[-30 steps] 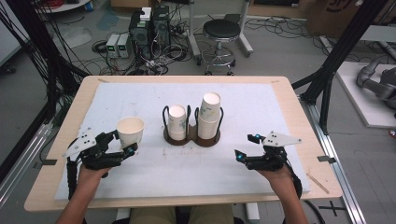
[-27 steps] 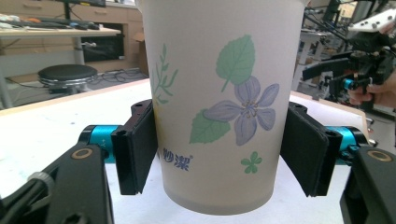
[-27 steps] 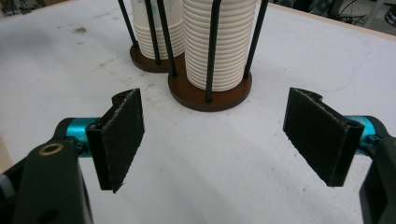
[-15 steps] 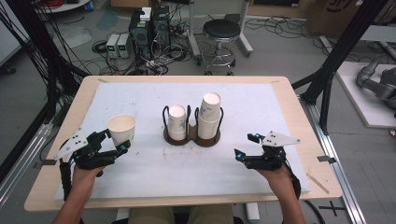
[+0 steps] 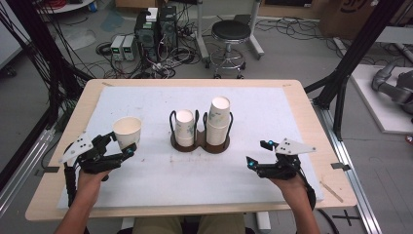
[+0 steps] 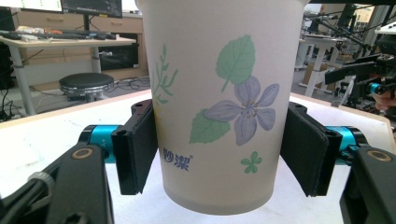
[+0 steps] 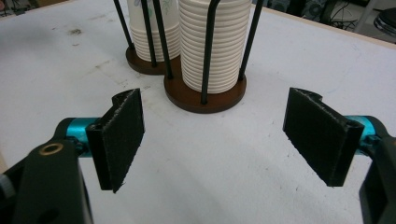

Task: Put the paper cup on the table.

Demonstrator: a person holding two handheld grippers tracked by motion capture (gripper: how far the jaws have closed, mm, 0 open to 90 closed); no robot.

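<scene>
Left gripper: its jaws are clamping a single paper cup by the lower part of its wall, one pad on each side; in the left gripper view the cup is sitting upright between the pads, its base hanging just above the sheet.
Cup: it is showing a printed flower and green leaves towards the left gripper's camera, and it is standing well apart from the holder.
Right gripper: its jaws are standing wide apart with nothing between them, hovering low over the sheet.
Ahead of the right jaws: a dark wooden cup holder with black wire uprights is sitting on the sheet, a tall stack of cups in the nearer ring and a shorter stack in the farther ring.
Surface: a white sheet is covering most of a pale wooden table; faint smudges are showing on it near the holder.
Room: beyond the far edge of the table a black round stool is standing on a grey floor, computer boxes and loose cables are lying beside it, and black frame struts are rising at both sides.
Person: the forearms are coming in from the near edge, one hand on each gripper.
</scene>
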